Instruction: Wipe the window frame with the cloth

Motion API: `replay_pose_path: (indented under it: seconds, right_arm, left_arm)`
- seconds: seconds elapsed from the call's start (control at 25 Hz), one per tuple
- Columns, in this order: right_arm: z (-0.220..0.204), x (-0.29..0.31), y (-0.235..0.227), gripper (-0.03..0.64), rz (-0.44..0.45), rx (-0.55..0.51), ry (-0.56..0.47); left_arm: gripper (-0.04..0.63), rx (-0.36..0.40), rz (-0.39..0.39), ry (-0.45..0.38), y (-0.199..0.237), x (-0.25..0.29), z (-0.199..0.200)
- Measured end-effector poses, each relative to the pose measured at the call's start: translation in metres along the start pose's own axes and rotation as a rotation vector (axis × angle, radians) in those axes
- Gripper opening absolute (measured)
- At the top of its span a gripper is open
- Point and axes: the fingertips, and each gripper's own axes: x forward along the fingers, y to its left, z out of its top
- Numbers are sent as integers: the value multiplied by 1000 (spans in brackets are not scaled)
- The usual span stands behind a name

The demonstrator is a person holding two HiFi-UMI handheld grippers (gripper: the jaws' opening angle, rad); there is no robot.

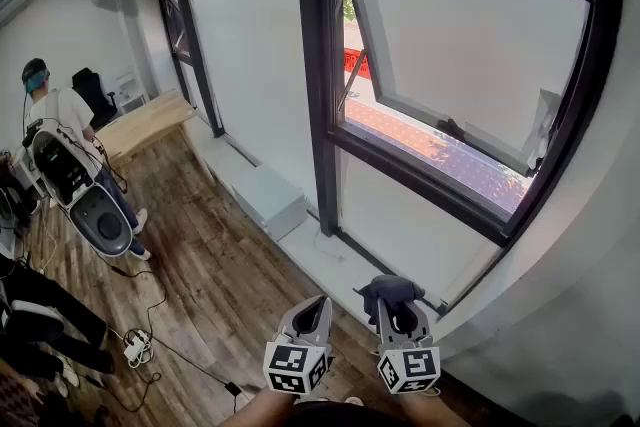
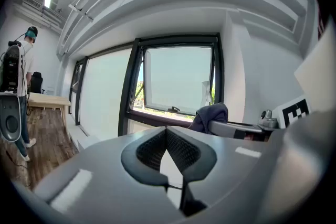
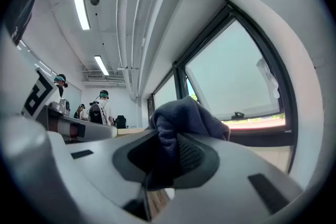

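Note:
The dark window frame (image 1: 318,105) surrounds a sash tilted open outward (image 1: 450,130); its lower rail (image 1: 420,185) runs to the right. My right gripper (image 1: 392,300) is shut on a dark blue-grey cloth (image 1: 388,289), bunched above the jaws in the right gripper view (image 3: 184,115). It is held low, below and in front of the frame, apart from it. My left gripper (image 1: 310,315) hangs beside it, jaws closed with nothing between them (image 2: 167,152). The cloth (image 2: 210,114) also shows in the left gripper view against the frame (image 2: 131,86).
A white ledge (image 1: 270,195) runs along the wall under the windows. A person (image 1: 60,125) with equipment stands at the left on the wood floor (image 1: 190,265), where cables (image 1: 140,345) lie. A wooden table (image 1: 145,120) stands at the back.

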Motion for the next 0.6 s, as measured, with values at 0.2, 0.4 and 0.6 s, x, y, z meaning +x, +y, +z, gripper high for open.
replay_pose_path:
  seconds: [0.2,0.4,0.6]
  right_arm:
    - [0,3,2,77,8,2,0]
    - [2,8,11,77,17,32,-13]
    - [-3,21,25,77,38,26,-5]
  left_arm:
    - [9,3,4,-7,2,-1,3]
    - [9,2,24,-10,12,-8,4]
    - [9,-3,57,-17,31,-17,2]
